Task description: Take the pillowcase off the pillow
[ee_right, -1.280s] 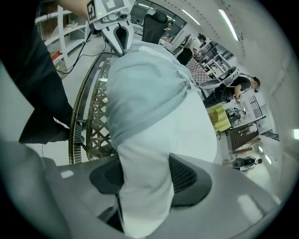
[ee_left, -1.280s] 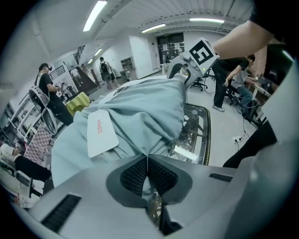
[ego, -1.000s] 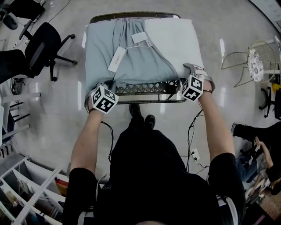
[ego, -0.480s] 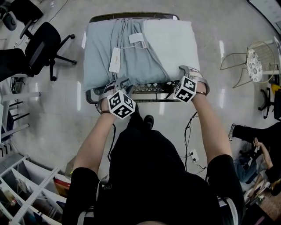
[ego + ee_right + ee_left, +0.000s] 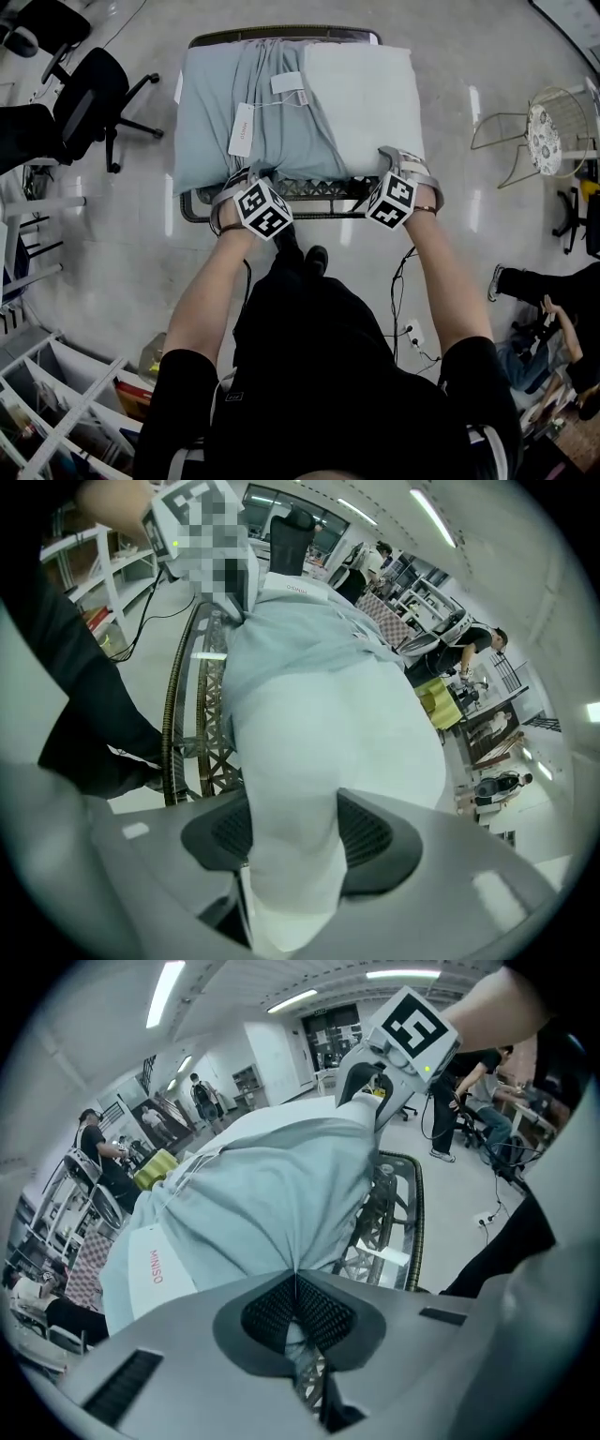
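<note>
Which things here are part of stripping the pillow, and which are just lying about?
In the job: pillowcase, pinched by left gripper; pillow, clamped in right gripper.
Lying about: office chair, wire chair, shelving.

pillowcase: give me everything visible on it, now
The pillowcase is soft pale grey-blue cloth, wrinkled and bunched over the left of the pillow, its white right part bare. A long white hang tag and a smaller label lie on it. It rests on the metal-framed table. The left gripper, jaws just closed, pinches its near edge.
</note>
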Motion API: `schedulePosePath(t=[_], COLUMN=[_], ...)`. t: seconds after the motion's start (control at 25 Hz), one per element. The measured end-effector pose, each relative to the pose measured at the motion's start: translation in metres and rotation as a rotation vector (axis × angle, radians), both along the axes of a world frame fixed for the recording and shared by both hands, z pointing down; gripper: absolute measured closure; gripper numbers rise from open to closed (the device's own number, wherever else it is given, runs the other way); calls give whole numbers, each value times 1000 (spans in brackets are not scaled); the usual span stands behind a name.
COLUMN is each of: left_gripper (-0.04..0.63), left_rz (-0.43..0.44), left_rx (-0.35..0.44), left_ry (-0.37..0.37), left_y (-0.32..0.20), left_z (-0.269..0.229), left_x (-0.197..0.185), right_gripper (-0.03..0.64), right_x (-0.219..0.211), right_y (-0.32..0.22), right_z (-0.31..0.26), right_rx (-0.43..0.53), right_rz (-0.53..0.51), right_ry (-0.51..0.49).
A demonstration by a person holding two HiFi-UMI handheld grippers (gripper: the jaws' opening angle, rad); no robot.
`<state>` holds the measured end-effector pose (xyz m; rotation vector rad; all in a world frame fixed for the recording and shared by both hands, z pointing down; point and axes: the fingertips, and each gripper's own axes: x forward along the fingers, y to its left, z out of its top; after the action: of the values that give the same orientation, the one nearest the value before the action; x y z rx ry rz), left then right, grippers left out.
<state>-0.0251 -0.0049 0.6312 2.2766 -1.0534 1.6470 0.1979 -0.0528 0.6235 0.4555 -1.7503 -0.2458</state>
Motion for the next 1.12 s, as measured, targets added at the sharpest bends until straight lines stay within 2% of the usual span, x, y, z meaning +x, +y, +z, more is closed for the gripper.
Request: schedulePosePath(t=[0.24, 0.44, 0.56, 0.68, 0.76, 0.88, 1.0, 1.12], left_gripper=[589, 589, 589, 581, 549, 551, 551, 551], left_rz=[-65, -92, -72, -26, -21, -33, -39, -48], left_rx=[-35, -39, -48, -14, 15, 61, 94, 109], left_ry=[-45, -62, -50, -27, 13, 64, 87, 119], left_y=[16, 21, 27, 27, 23, 4, -27, -55], left_z=[-6, -13, -11, -21, -35, -61, -84, -102], left_x=[-69, -104, -97, -79, -71, -73, -87, -100], right_gripper=[377, 382, 379, 339, 326, 320, 330, 330], right_x=[9, 13, 14, 9, 3, -11, -31, -46], right_y=[1, 8, 13, 12, 11, 6, -14, -34], right_z=[-8, -13, -9, -15, -24, -43, -68, -85], right_rx=[-28, -65, -80, -119, -167, -217, -201, -170], right_rz=[-6, 6, 4, -3, -7, -5, 18, 29], right_ry=[-60, -126, -113, -66, -57, -100, -167, -168])
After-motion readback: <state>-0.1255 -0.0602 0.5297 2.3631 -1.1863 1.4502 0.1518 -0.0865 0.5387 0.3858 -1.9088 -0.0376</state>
